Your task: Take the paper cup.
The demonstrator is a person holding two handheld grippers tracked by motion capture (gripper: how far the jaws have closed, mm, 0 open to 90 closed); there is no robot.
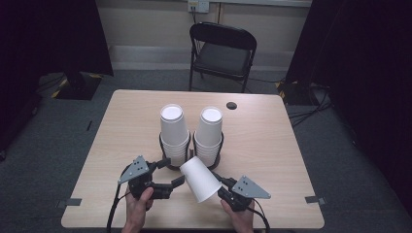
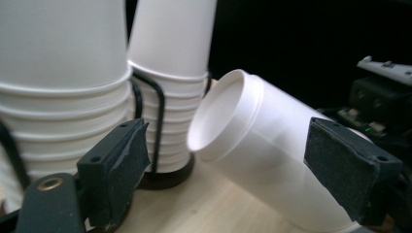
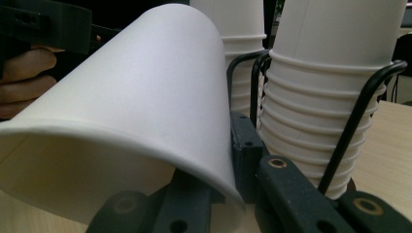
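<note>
Over the table (image 1: 272,141), cup (image 1: 200,178) clenched by right gripper (image 1: 224,188), between released left gripper (image 1: 171,173) pads.

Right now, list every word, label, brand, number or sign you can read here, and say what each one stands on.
None can be read.
The loose paper cup, held at its rim by the right gripper: plain white, no print.
The two cup stacks in black wire holders: plain white.
The wall socket plate behind the folding chair: too small to tell any marking.
</note>
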